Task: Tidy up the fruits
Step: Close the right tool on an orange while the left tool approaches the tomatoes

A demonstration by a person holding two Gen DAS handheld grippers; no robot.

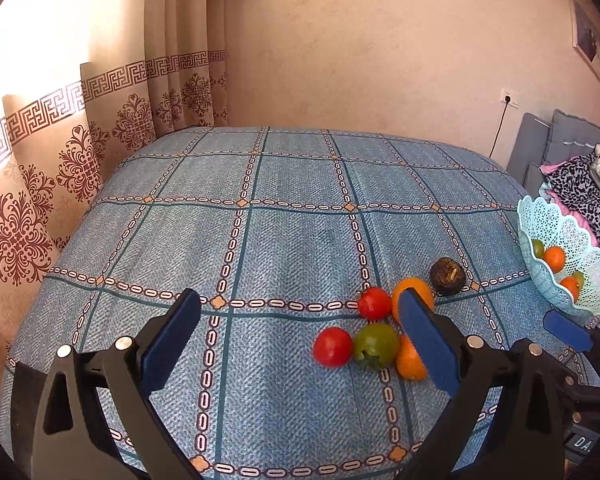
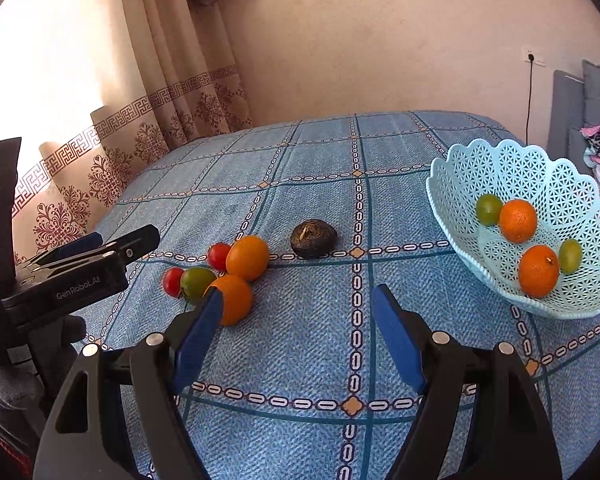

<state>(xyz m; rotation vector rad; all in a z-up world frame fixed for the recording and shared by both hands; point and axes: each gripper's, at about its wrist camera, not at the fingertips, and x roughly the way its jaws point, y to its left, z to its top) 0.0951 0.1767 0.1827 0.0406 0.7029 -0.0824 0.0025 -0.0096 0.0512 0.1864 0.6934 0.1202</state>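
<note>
Blue checked cloth (image 2: 300, 340) with chain-patterned lines covers a table that stands against a plain pinkish wall and patterned beige curtains (image 1: 80, 152). Toward the cloth's right edge sits a pale blue lattice plastic basket (image 2: 460, 200); inside it lie two oranges and two green fruits. Left of the basket, out on the cloth, rests a dark brown wrinkled round fruit (image 2: 313, 238). Further left of the basket sits a tight cluster: two red tomatoes (image 1: 333, 346), one green tomato (image 1: 376, 345) and two loose oranges (image 2: 247, 258), touching one another.

Nearer the camera than the basket, the right gripper (image 2: 298, 308) hovers above bare cloth, its blue-padded jaws wide apart and holding nothing. Its left fingertip overlaps the nearer loose orange in the right wrist view; whether they touch cannot be told. The left gripper (image 1: 300, 312) hovers left of the basket, jaws spread wide and empty, its right finger in front of the loose oranges.
</note>
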